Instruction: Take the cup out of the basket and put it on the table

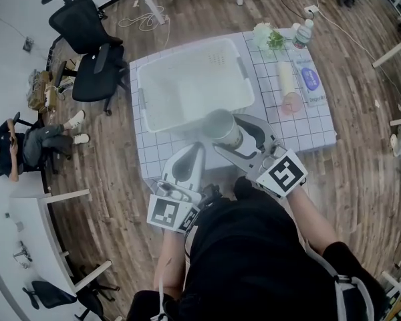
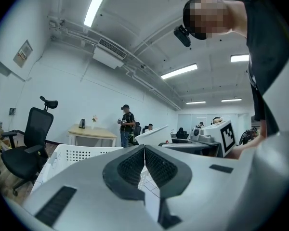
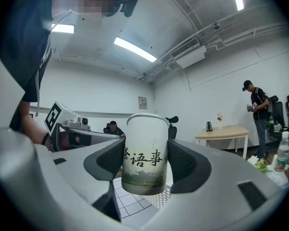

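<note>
My left gripper point(image 1: 198, 147) hangs closest to my body. Its jaws are pressed together on nothing, and I judge it is held back to leave the other arm room.

Just ahead, my right gripper point(image 1: 232, 136) is clamped on the white paper cup with black characters and a green landscape print point(image 3: 144, 148). The pads press its wall from both sides at mid-height, which holds it upright and should stop it tipping or slipping. The cup hangs in the air, touching only the pads, over about the near rim of the white perforated plastic basket point(image 1: 142, 95).

Under it I can see the white grid-patterned table point(image 1: 307, 136), so the lift out looks done and only the setting-down is left. The bare strip in front of the basket is the nearest free spot.

Farther off, a clear plastic bottle point(image 1: 303, 32) and a small bunch of white flowers point(image 1: 267, 35) stand at the table's far corner, well apart from the cup. A black office chair point(image 1: 87, 32) stands beyond the table.
</note>
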`<state>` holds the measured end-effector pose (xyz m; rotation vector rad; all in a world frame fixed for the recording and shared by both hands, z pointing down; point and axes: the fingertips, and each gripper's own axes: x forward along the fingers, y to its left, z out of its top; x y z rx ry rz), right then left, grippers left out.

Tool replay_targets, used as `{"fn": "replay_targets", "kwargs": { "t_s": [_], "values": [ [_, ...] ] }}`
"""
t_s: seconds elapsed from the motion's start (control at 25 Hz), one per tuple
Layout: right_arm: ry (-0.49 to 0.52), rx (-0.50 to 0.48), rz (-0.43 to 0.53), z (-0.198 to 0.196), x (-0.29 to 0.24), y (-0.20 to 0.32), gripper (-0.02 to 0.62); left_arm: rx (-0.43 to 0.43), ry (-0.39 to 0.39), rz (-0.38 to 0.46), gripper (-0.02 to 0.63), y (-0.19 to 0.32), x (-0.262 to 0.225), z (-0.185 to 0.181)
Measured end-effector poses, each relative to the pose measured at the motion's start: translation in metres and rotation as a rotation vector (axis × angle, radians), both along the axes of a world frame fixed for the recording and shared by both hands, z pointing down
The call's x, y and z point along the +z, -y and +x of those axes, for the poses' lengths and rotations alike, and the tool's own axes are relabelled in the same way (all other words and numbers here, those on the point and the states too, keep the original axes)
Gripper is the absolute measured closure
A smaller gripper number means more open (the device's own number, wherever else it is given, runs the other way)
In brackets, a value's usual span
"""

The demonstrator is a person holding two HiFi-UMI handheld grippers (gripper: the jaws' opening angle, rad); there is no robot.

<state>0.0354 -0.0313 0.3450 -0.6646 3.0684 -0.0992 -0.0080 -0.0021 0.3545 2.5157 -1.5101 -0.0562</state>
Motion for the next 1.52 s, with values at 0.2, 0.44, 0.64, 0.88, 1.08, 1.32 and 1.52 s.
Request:
{"fn": "replay_targets", "kwargs": {
  "t_s": [0.2,0.44,0.64,0.88,1.08,1.32,1.52],
  "values": [
    [-0.039,0.02,-0.042,-0.007,0.005,-0.026,0.305,0.031,0.006,0.01,0.595,-0.023,-0.006,-0.012],
    [-0.041,0.047,-0.041,-0.016,0.002,-0.062,0.305,0.045,0.005,0.017,0.595,-0.06,-0.007,-0.029],
    [-0.055,0.066,-0.028,-0.023,-0.002,-0.095,0.304,0.064,-0.002,0.029,0.595,-0.094,-0.01,-0.038],
    [-0.076,0.095,-0.017,-0.031,-0.004,-0.136,0.304,0.102,-0.022,0.029,0.595,-0.133,-0.007,-0.047],
    [-0.073,0.114,-0.018,-0.025,-0.007,-0.159,0.304,0.112,-0.03,0.033,0.595,-0.154,-0.01,-0.046],
    [-0.01,0.085,-0.008,-0.012,-0.019,-0.17,0.304,0.084,-0.015,0.031,0.595,-0.161,-0.012,-0.038],
    [-0.014,0.073,0.029,0.002,-0.028,-0.173,0.305,0.08,-0.017,0.04,0.595,-0.16,-0.018,-0.024]
  ]
}}
